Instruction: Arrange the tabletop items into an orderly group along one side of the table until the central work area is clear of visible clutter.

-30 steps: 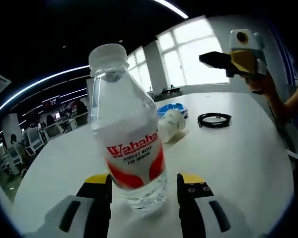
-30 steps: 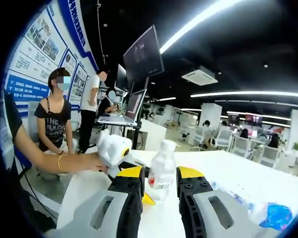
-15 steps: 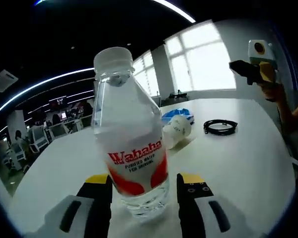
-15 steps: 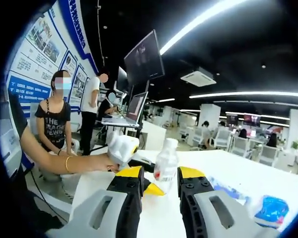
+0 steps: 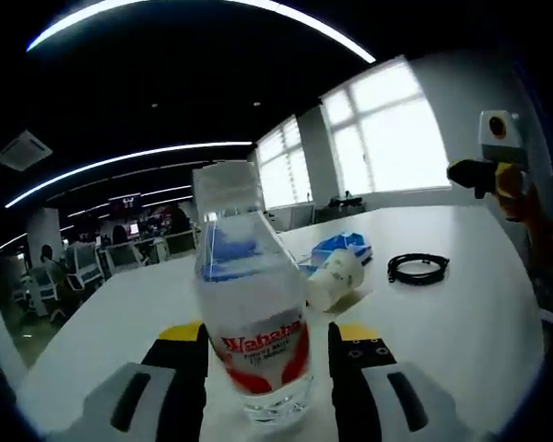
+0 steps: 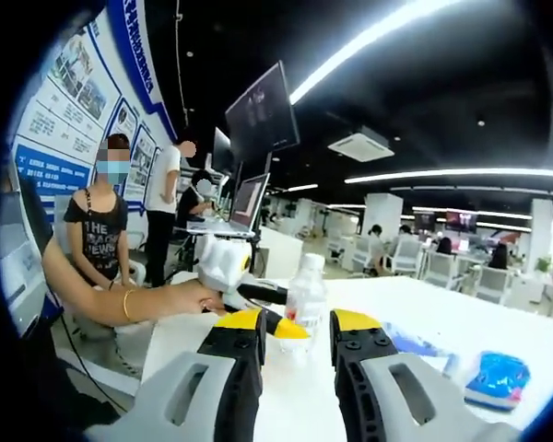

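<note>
A: Changed since a moment ago? Water bottle (image 5: 255, 322) seated lower between the left gripper (image 5: 267, 343) fingers, still upright on the worktop (image 5: 461, 313).

B: Clenched? Cannot tell. Right gripper (image 6: 286, 333) spread, holding nothing. Cup (image 5: 332, 279), cable (image 5: 417, 268), blue packet (image 5: 336, 247) still cluttering the centre.

The water bottle (image 5: 254, 322) is showing as clear, glossy plastic with a frosted white cap and a smooth printed label wrapping its middle. The tabletop (image 5: 442, 322) is looking smooth, white and faintly sheeny, catching window light. The left claw (image 5: 267, 368) is showing matt black fingers with yellow tips and a pale grey plastic body. The paper cup (image 5: 334, 278) is lying matt and off-white beside a crinkly blue plastic bag (image 5: 336, 249). The coiled cable (image 5: 417, 268) is looking like black, slightly shiny rubber.
</note>
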